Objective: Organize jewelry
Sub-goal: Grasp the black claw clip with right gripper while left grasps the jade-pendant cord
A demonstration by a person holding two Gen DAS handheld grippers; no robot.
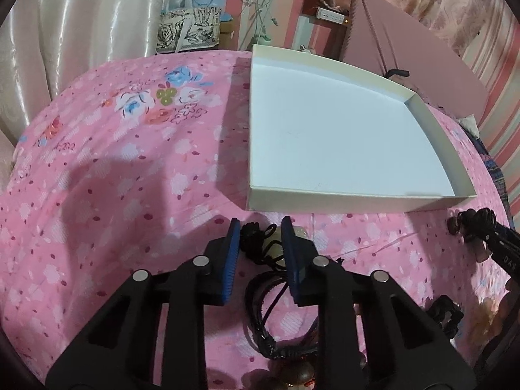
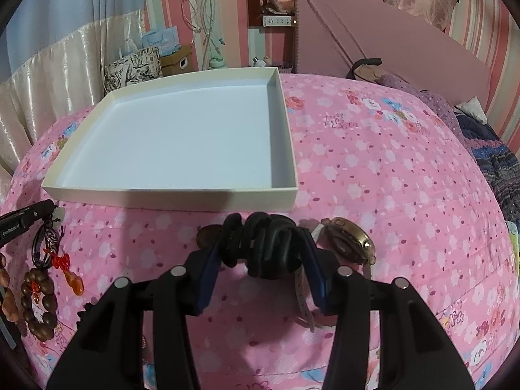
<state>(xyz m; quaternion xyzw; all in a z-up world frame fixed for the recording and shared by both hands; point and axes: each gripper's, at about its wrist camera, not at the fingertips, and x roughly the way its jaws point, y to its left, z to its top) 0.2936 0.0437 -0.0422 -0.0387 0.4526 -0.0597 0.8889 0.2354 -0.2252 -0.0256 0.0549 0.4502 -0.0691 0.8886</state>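
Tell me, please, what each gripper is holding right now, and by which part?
The right gripper clamps a bundle of black rubbery bands across its middle. The left gripper straddles a black cord with a pale bead; whether it grips cannot be told.

A black cord necklace [image 1: 260, 247] with a pale bead lies between the left jaws, its cord trailing back under them on the pink bedspread. A bundle of thick black rings [image 2: 263, 247] sits pinched between the right jaws, with a gold watch [image 2: 349, 240] just outside the right-hand jaw. The shallow white box [image 2: 182, 191] lies open just beyond both pairs of jaws.
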